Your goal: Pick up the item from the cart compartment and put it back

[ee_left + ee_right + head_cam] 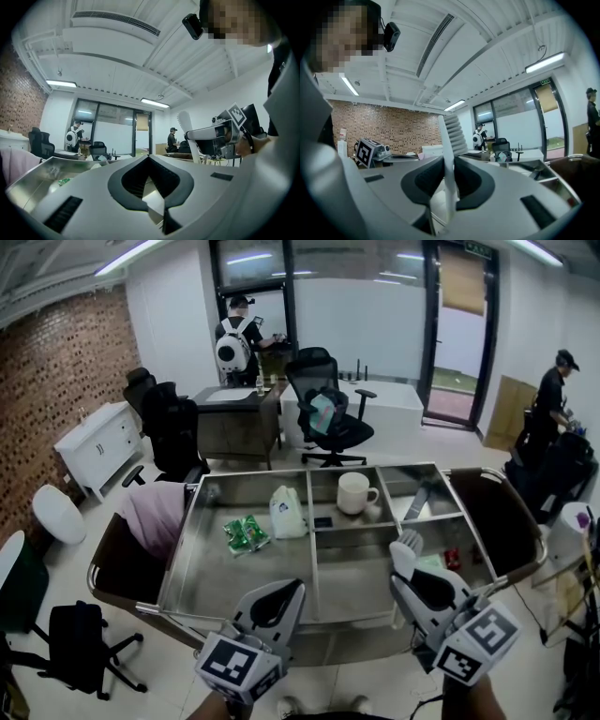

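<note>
My right gripper (pixel 403 579) hovers over the cart's front right compartment, shut on a white flat item with a ribbed top (pixel 405 551). In the right gripper view the white item (pixel 451 140) stands upright between the pads. The left gripper (pixel 277 594) hangs at the cart's front edge, shut and with nothing in it (pixel 149 157). From the left gripper view, the right gripper (pixel 213 135) and its white item (pixel 184 123) show to the right. The steel cart (pixel 173 563) holds a green packet (pixel 246 533), a white pouch (pixel 287 512) and a white mug (pixel 354 493).
A dark tool (pixel 417 503) lies in the back right compartment, a red item (pixel 453 559) by the right edge. A pink cloth (pixel 155 512) fills the left side bin. Office chairs (pixel 330 418), desks and two people stand behind the cart; a black chair (pixel 77 643) is near left.
</note>
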`<move>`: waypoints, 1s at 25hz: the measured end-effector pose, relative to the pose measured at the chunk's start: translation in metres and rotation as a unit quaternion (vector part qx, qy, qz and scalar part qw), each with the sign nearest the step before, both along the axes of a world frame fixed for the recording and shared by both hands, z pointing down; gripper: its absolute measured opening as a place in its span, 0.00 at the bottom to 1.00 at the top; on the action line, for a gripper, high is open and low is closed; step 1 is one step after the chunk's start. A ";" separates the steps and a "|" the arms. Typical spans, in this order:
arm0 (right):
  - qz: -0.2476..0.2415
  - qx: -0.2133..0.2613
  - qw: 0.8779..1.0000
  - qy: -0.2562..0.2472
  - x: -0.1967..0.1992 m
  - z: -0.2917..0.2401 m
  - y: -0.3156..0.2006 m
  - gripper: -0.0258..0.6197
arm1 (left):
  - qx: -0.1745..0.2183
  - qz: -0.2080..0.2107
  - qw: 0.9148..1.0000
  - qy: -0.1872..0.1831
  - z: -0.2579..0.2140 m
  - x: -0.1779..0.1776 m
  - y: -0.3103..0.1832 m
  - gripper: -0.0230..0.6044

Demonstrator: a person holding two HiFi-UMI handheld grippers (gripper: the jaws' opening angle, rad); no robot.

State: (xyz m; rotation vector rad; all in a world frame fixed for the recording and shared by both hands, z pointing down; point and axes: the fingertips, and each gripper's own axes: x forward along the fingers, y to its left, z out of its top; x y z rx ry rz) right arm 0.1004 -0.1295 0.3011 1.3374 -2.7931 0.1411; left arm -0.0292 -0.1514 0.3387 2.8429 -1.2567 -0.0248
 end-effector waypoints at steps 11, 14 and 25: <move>-0.001 0.000 1.000 -0.003 -0.001 0.000 0.000 0.17 | 0.001 -0.007 1.000 -0.004 -0.001 -0.002 0.002 0.04; -0.003 0.002 1.000 -0.003 -0.001 -0.002 0.000 0.17 | 0.002 -0.009 1.000 -0.004 0.000 -0.005 0.001 0.04; -0.002 0.022 0.999 0.025 -0.002 -0.020 -0.012 0.17 | 0.003 -0.014 1.000 -0.005 0.001 -0.010 -0.003 0.04</move>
